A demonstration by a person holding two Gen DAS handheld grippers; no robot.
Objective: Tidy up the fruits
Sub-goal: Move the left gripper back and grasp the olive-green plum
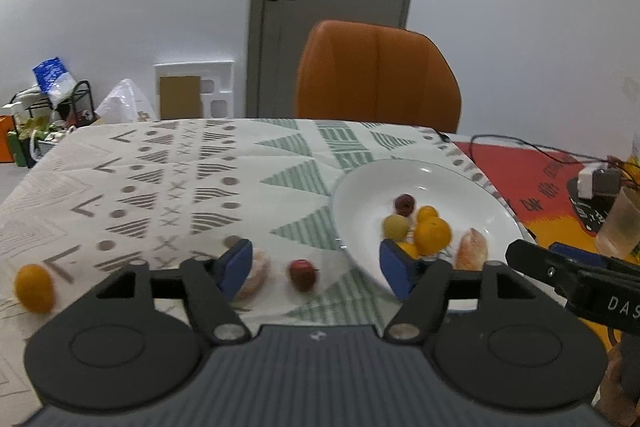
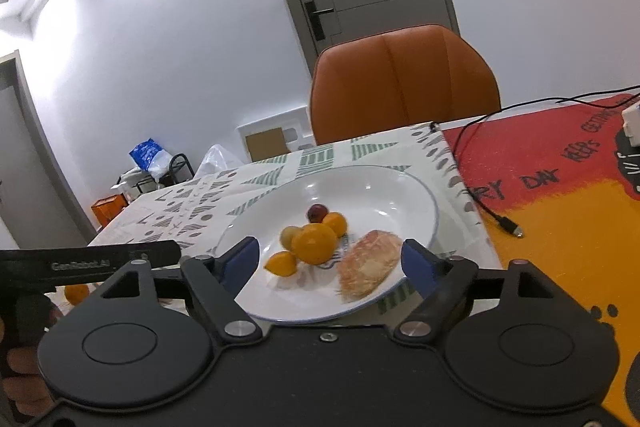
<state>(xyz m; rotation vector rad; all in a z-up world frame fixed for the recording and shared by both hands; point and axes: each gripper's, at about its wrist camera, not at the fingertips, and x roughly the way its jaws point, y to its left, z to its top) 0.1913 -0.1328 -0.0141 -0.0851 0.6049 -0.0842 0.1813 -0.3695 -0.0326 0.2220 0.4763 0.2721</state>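
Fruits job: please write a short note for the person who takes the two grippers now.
Left gripper: open, empty, low over the cloth.
Right gripper: open, empty, over the plate's near rim.
In the plate: a big orange, three small yellow-orange fruits, a pale green one, a dark red one and a peeled pinkish piece.
Left on the cloth: a red fruit, a pinkish piece behind the left finger, and an orange fruit far left. Move these to the plate.
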